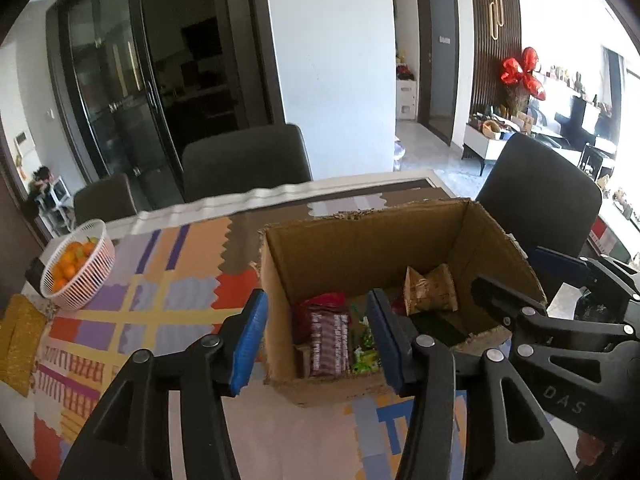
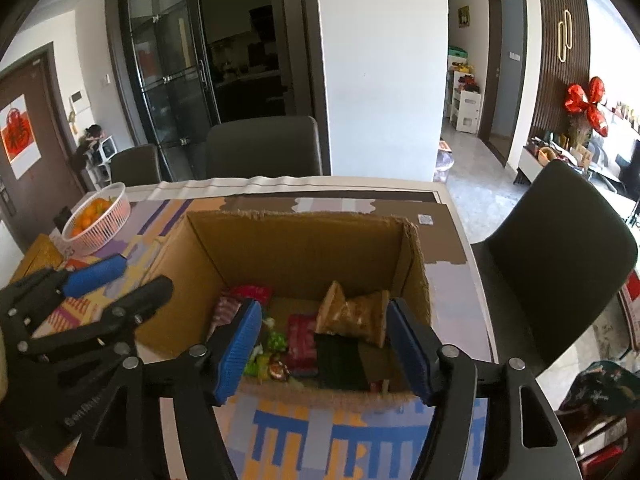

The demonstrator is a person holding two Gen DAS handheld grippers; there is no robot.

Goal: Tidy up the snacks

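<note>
An open cardboard box (image 1: pixel 360 240) (image 2: pixel 304 240) stands on the patterned table and holds several snacks: a brown wrinkled packet (image 1: pixel 430 290) (image 2: pixel 356 314), a dark red wrapped bar (image 1: pixel 328 338) (image 2: pixel 302 338), green candies (image 1: pixel 364 354) (image 2: pixel 276 340) and a dark green pack (image 2: pixel 340 356). My left gripper (image 1: pixel 316 340) is open and empty, its fingers straddling the box's near left wall. My right gripper (image 2: pixel 324 344) is open and empty above the box's near edge. Each gripper shows in the other's view: the right one (image 1: pixel 536 276) and the left one (image 2: pixel 120 276).
A white basket of oranges (image 1: pixel 78 266) (image 2: pixel 98 220) stands at the table's far left. A yellow cloth (image 1: pixel 20 332) lies at the left edge. Dark chairs (image 1: pixel 246 164) (image 2: pixel 560 248) stand behind and to the right of the table.
</note>
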